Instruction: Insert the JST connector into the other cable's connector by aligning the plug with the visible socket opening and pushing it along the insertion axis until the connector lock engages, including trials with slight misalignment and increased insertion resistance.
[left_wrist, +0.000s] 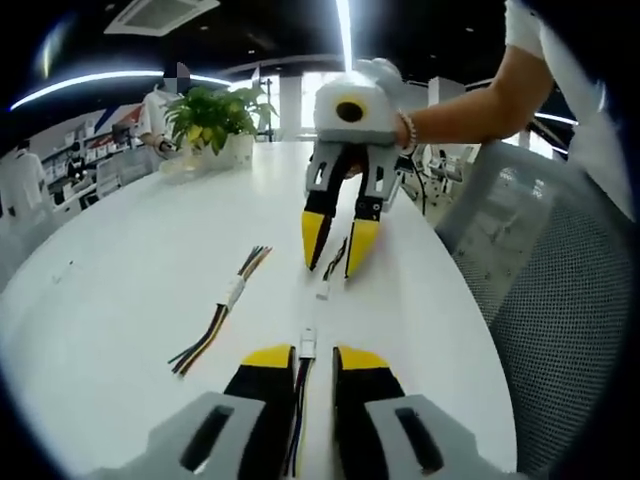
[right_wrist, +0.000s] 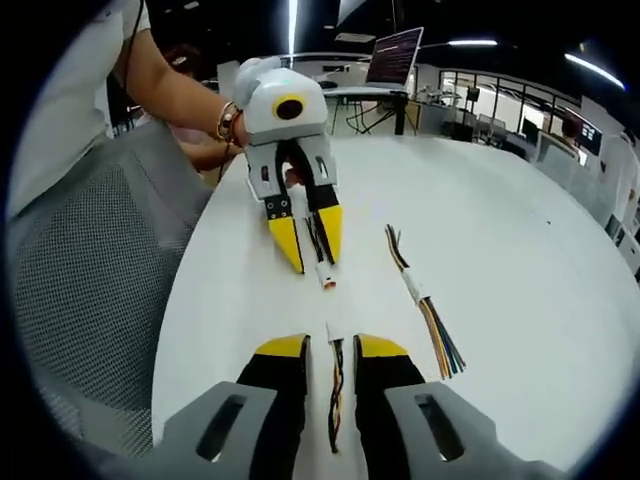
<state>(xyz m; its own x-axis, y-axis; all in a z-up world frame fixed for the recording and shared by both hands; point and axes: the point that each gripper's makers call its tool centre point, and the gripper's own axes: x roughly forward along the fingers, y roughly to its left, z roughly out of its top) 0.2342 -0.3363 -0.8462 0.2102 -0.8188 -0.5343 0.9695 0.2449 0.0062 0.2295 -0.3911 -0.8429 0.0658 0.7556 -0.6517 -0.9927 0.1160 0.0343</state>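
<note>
Tongs face tip-to-tip, cables pinched.

Bright, even light from ceiling strip lights ahead of my left gripper. White table glares slightly; shadows under my jaws are soft. Fisheye bends the edges hard. Far background is soft, near field sharp.

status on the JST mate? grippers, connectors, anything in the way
Left gripper shut on plug cable; right gripper shut on socket cable. Connectors face each other, apart, not mated. Loose wire bundle lies beside, clear of path.
</note>
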